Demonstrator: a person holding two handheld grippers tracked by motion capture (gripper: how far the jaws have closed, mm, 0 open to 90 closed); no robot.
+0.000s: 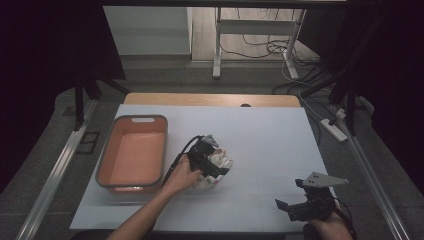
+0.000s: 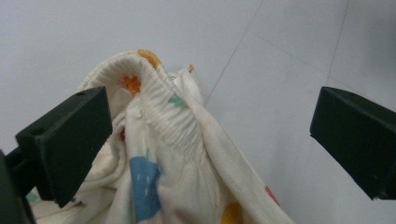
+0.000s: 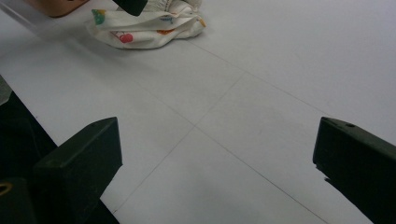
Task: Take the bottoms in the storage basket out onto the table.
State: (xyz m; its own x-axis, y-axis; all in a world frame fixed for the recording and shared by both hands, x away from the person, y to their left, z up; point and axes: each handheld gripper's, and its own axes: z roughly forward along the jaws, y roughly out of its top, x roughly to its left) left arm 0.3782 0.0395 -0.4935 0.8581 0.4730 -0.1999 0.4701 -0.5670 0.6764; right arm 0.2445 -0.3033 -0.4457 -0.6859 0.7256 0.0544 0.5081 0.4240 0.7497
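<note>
Our left gripper, jaws spread, straddles the printed garment; next we likely pinch it. Our right gripper waits spread at the near right.

Orange bin on white table

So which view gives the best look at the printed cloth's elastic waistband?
The left gripper view: the gathered waistband of the printed cloth sits close up between the open jaws of the left hand-held gripper. The high view has the cloth small and partly behind that gripper. The right gripper view has it far off.
</note>
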